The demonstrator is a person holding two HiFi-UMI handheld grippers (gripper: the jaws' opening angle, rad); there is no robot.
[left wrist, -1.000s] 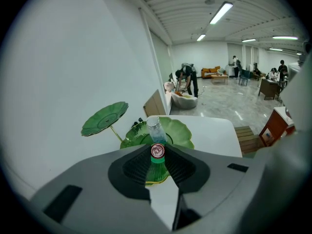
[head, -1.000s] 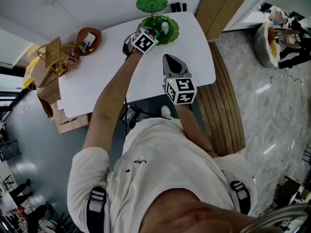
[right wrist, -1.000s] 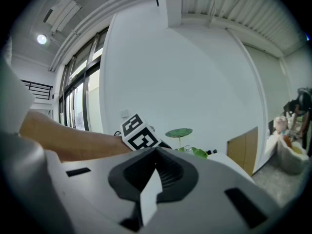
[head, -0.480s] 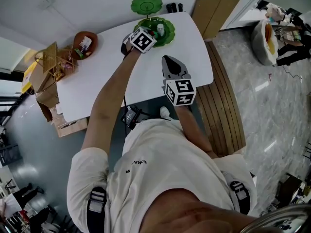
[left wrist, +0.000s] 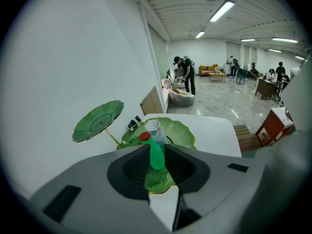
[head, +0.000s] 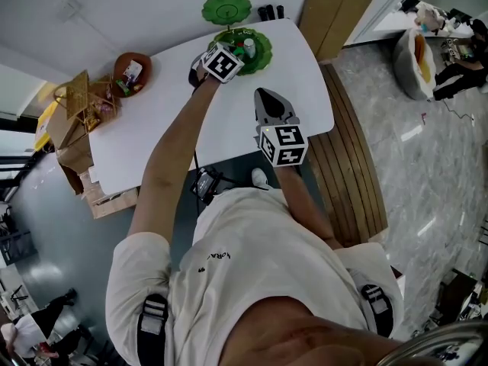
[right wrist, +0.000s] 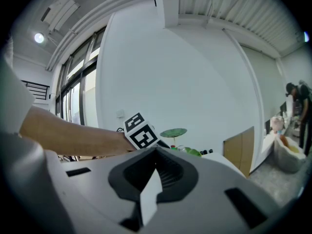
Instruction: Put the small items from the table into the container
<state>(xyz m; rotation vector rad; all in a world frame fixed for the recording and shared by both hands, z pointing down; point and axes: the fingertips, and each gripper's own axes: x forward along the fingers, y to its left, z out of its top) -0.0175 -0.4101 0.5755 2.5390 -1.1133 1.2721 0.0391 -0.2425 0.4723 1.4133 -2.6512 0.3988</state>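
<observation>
From your head, your left claw (head: 236, 52) reaches over the green leaf-shaped dish (head: 263, 56) at the far edge of the white tabletop (head: 152, 124), while your right claw (head: 264, 94) hovers nearer you above the tabletop. A brown bowl (head: 131, 71) sits well apart to the left.

In the left gripper view, your left claw (left wrist: 157, 161) is clamped on a small green bottle (left wrist: 156, 152) with a red cap, held above the dish (left wrist: 183, 133), just in front of a clear jar (left wrist: 154, 129) standing in it.

In the right gripper view, your right claw (right wrist: 156, 161) has its jaws together with nothing between them
</observation>
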